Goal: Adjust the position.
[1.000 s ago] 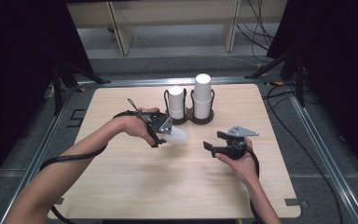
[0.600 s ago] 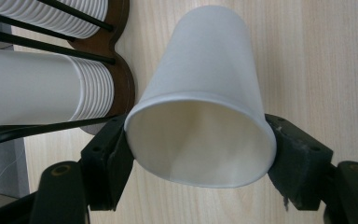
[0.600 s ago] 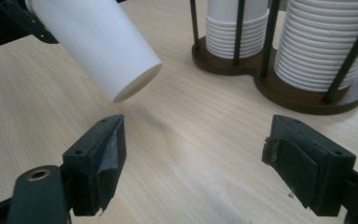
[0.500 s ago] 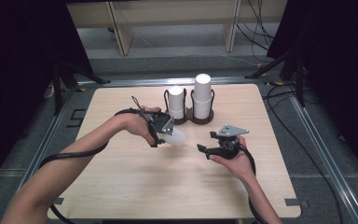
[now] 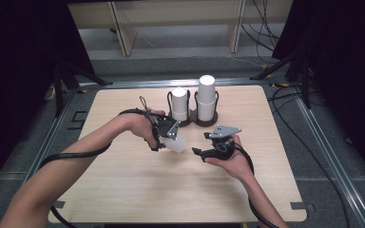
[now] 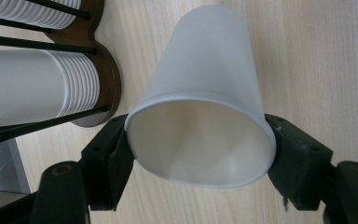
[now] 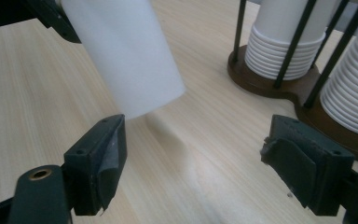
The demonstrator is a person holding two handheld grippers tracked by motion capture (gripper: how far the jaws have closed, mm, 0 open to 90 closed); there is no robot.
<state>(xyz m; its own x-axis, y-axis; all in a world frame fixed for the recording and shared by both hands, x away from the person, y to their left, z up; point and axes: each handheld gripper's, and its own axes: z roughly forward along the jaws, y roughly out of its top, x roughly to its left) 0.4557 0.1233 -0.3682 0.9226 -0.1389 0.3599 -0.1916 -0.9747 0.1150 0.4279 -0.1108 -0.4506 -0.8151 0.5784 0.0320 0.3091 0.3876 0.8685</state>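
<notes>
Paper cup pinched at the rim, clear of the holder

Paper cup [image 6: 205, 93], white and single, sits squeezed between the two black jaws of the left gripper [image 5: 164, 137], which clamp its rim from either side so that the mouth is pressed into an oval. Its open mouth faces back toward that gripper and its closed base points away, out over the wooden table [image 5: 123, 190]. Seen from above, the cup [image 5: 177, 144] hangs just in front of the cup holder [image 5: 192, 121], a dark wooden base with thin black rods, and stands apart from it. The holder carries two stacks of white cups [image 5: 206, 97], the right one taller. On the far side of the held cup from the left gripper, the right gripper [image 5: 200, 153] points at the cup's base [image 7: 135, 70], near but not touching. Its jaws are spread wide with nothing between them.
</notes>
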